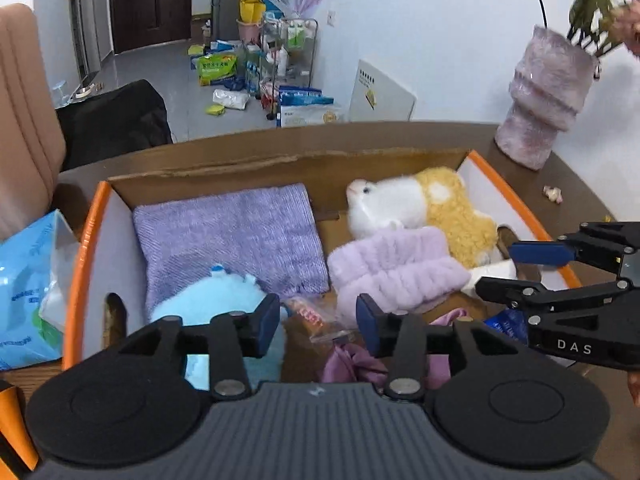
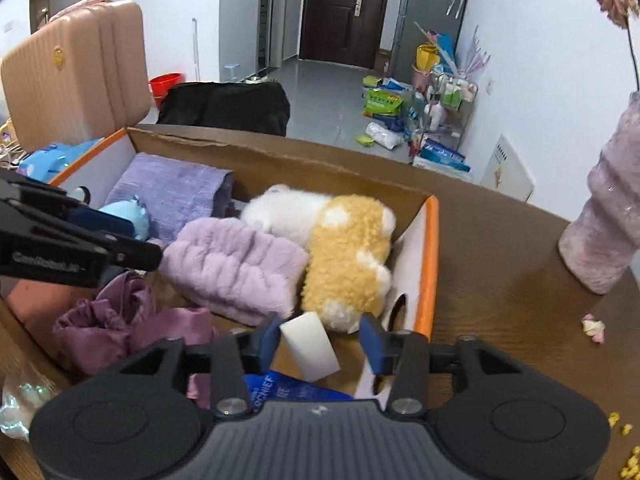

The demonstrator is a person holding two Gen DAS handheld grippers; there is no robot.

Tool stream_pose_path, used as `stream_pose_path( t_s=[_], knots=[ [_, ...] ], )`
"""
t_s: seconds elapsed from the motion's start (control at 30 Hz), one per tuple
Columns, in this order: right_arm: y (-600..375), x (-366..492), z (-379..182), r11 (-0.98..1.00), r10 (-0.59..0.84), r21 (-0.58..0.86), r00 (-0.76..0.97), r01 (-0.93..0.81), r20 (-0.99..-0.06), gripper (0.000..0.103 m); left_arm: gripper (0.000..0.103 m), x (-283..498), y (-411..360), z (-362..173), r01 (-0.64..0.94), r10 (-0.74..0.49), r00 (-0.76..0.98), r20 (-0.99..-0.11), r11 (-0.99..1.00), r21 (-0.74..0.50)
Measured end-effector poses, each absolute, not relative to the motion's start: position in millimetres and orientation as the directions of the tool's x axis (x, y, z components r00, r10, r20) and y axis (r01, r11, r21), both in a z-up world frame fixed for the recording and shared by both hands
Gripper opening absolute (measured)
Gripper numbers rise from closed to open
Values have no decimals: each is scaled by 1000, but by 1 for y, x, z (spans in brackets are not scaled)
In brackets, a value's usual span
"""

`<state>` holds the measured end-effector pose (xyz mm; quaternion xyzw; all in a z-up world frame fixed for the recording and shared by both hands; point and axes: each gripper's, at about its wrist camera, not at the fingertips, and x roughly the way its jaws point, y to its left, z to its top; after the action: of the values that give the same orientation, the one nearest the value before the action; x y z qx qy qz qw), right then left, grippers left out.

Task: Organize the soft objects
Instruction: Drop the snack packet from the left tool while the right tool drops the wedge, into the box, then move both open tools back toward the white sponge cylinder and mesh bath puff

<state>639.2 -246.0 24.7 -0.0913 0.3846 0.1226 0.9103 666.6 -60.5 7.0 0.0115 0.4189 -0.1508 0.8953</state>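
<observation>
1. The brown wooden table (image 1: 580,184) carries it all, and an orange-rimmed cardboard box (image 1: 100,208) sits open across the middle of it, holding the soft things.
2. At the box's far left corner lies a folded lavender towel (image 1: 232,236), flat against the far wall.
3. Over at the far right corner, a yellow-and-white plush toy (image 2: 344,256) lies on its side along the right wall.
4. Touching that plush, mid-box, a fluffy lilac cloth (image 2: 236,264) sits folded.
5. A furry pink vase (image 1: 540,92) stands upright on the table's far right edge, well apart from the box.
6. Near the box's near edge, a crumpled purple satin pouch (image 2: 108,320) slumps by the left gripper.
7. A light blue plush (image 1: 208,300) rests at the near left, overlapping the towel's near edge.
8. The left gripper (image 1: 318,322) hangs over the near edge of the box, tongs spread, nothing between them.
9. The right gripper (image 2: 320,340) hovers at the near right corner, tongs spread too; a white sponge block (image 2: 310,348) lies below the gap, untouched as far as the view shows.
10. A blue packet (image 2: 280,390) peeks out just under that sponge.
</observation>
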Motion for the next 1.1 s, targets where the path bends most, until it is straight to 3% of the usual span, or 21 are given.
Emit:
stream_pose_path(
  t_s=[0.07,0.3,0.5,0.6,0.8,1.0,1.1],
  knots=[
    [-250,633,35,954,156,-74,690,-292,-706,53,46,662,-56,18,279,-264,615,-743,954,-108],
    [-268,597,95,958,159,-83,753,-273,-639,51,52,626,-23,75,251,-243,680,-692,964,-92],
    [-277,540,141,958,186,-68,787,-278,-589,52,53,566,2,119,220,-213,729,-651,973,-72],
    [-274,500,151,957,196,-74,817,-279,-542,53,60,511,7,132,241,-246,773,-585,967,-88],
    [-264,375,130,956,271,1,882,-293,-386,69,83,375,17,115,277,-293,848,-441,955,-101],
    [-251,254,77,935,354,121,890,-333,-288,73,99,248,30,76,145,-150,931,-333,989,-40],
    [-247,207,54,939,341,141,896,-312,-286,74,100,199,31,54,61,-57,943,-328,998,4]
  ],
)
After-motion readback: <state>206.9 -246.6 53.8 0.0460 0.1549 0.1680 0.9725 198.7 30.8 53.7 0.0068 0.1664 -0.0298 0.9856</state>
